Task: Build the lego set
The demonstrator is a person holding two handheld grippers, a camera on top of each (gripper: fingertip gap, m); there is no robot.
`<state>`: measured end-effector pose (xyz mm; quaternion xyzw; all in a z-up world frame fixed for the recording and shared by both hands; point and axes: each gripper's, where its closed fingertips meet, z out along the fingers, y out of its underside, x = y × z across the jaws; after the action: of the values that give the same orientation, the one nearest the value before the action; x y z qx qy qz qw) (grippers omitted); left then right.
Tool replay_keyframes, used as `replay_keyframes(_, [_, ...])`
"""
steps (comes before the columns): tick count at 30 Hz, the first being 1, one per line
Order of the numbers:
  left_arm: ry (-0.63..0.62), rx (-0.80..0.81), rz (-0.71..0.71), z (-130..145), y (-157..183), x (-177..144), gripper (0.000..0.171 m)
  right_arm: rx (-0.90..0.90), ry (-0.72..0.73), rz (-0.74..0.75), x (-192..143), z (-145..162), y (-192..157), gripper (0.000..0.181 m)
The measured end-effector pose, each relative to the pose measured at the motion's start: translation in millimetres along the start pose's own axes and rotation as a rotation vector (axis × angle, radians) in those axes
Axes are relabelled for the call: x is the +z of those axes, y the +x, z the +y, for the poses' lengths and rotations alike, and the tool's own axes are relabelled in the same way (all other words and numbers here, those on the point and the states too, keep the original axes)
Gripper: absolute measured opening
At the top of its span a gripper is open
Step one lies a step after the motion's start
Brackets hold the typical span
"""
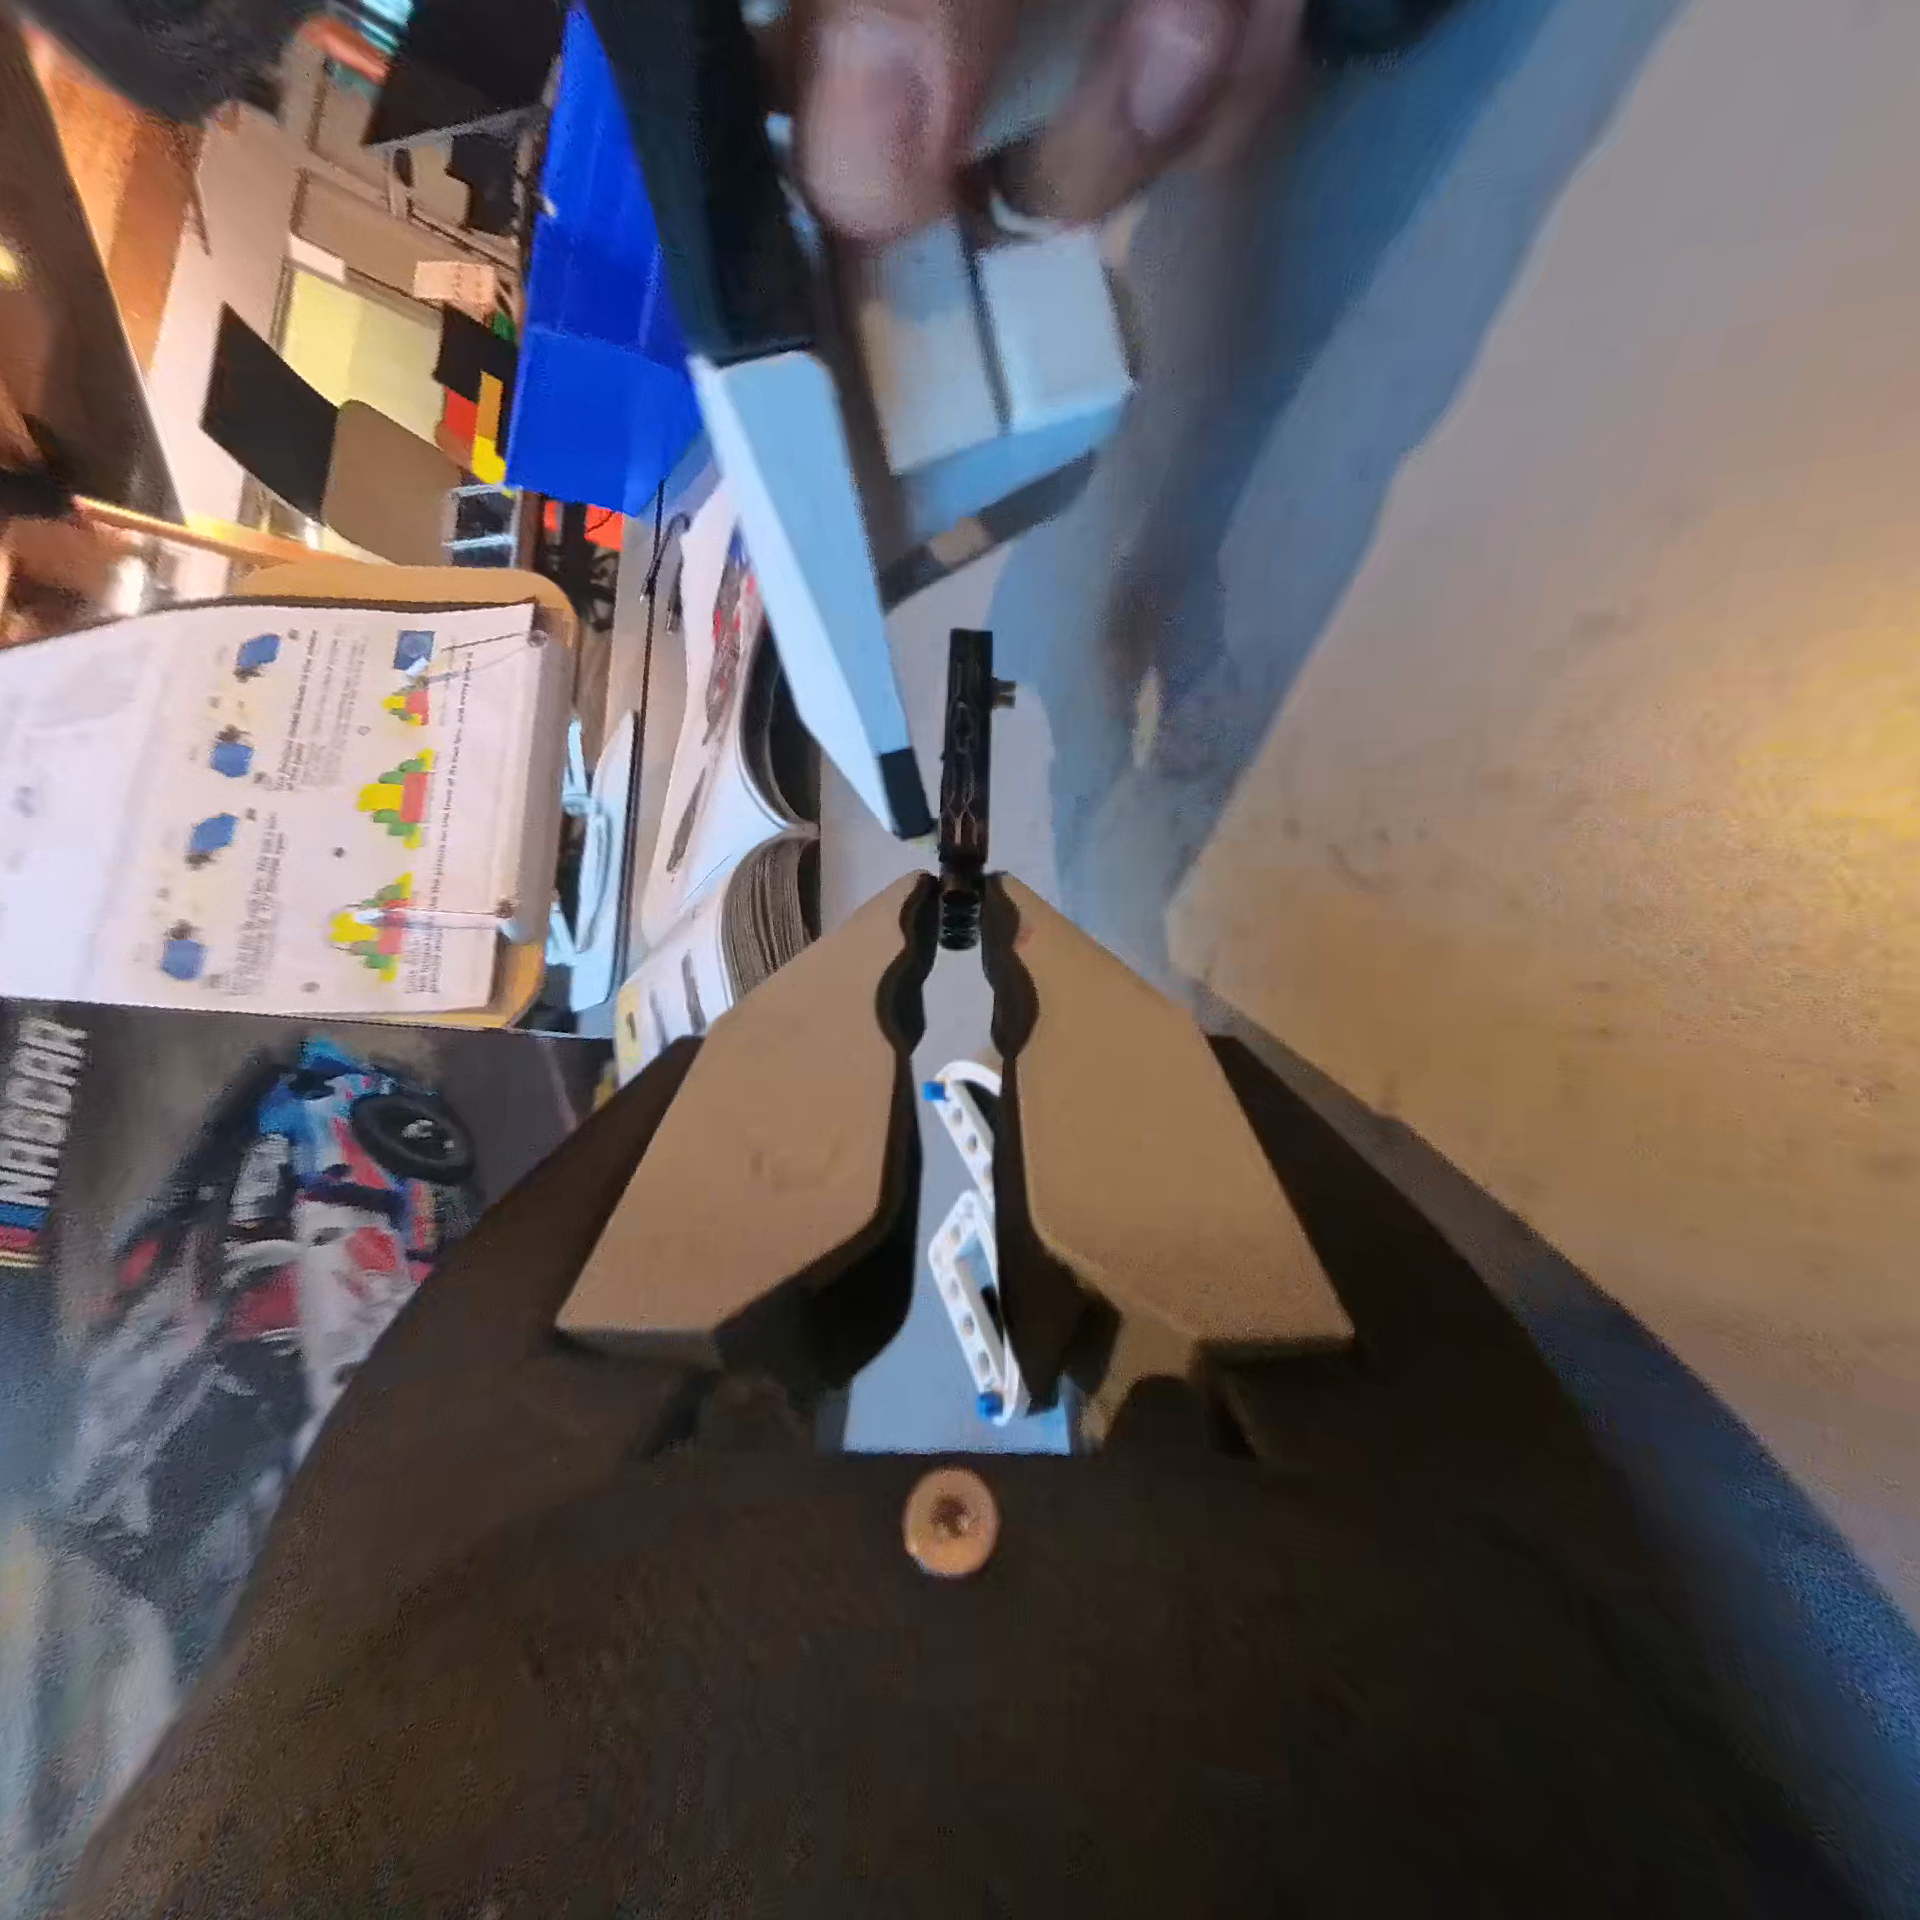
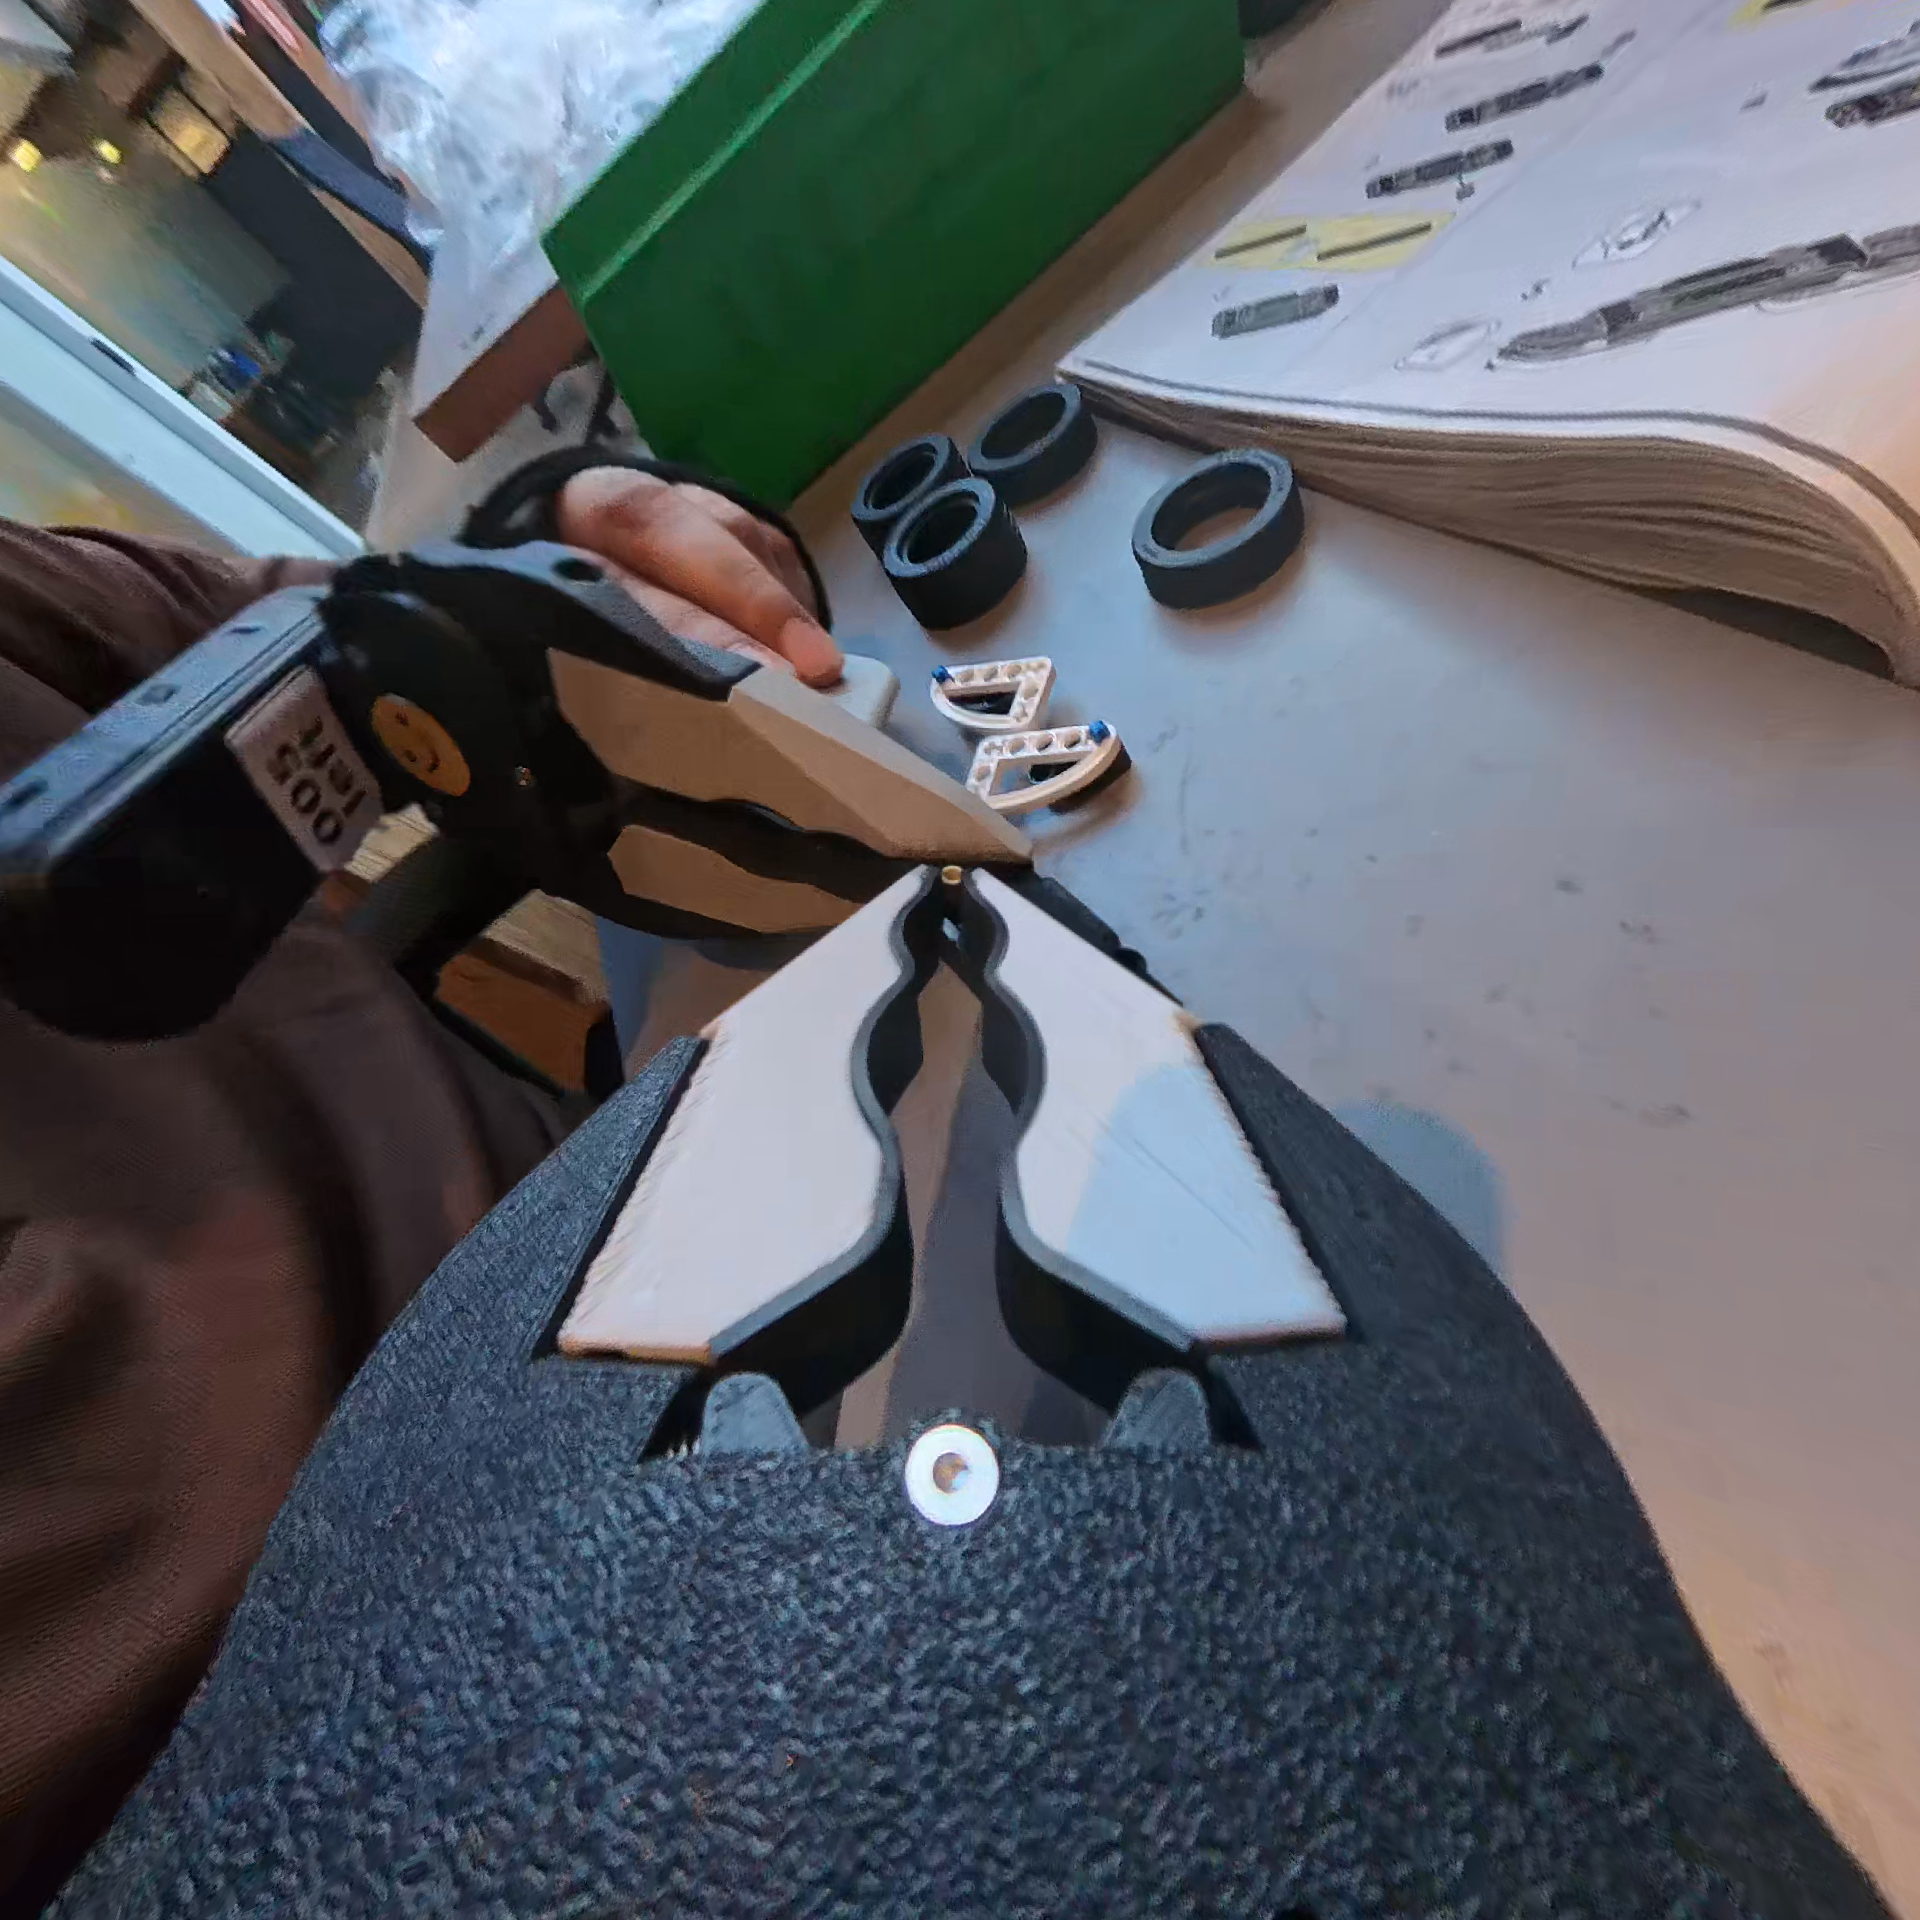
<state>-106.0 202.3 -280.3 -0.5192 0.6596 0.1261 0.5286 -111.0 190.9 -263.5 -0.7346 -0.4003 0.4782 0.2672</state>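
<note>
The left gripper (image 1: 961,883) has its beige fingers closed on the coiled end of a long black lego assembly (image 1: 966,748), which sticks out beyond the tips. The right gripper (image 2: 948,883) is pinched shut on a tiny tan lego pin (image 2: 949,879) right at its tips, which nearly touch the left gripper's tips. On the grey table (image 2: 1455,883) just beyond the tips lie two white perforated lego frames with blue pins (image 2: 1023,738). Farther off stand four black rubber lego tyres (image 2: 1216,540), with a thick open instruction booklet (image 2: 1558,343) to the right and a green box (image 2: 883,208) at the far left.
</note>
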Motion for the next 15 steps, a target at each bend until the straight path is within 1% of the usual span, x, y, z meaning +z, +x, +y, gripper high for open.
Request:
replay_keyframes(2, [-0.032,0.056,0.006,2,6,2,0.006,-0.026,-0.017,0.041,0,2,4,0.002])
replay_keyframes(4, [-0.043,0.072,0.01,2,8,2,0.006,-0.049,-0.025,0.055,-2,-1,4,0.011])
replay_keyframes(5, [-0.055,0.084,0.006,3,8,2,0.006,-0.062,-0.039,0.054,-2,0,3,0.013])
replay_keyframes(8, [-0.069,0.102,-0.008,5,6,3,0.006,-0.116,-0.107,0.093,2,10,6,0.012])
replay_keyframes(11, [-0.081,0.161,-0.032,5,6,3,0.007,-0.118,-0.106,0.087,5,11,6,0.01])
replay_keyframes(15, [-0.086,0.192,-0.027,4,11,3,0.007,-0.108,-0.113,0.058,7,16,3,0.005])
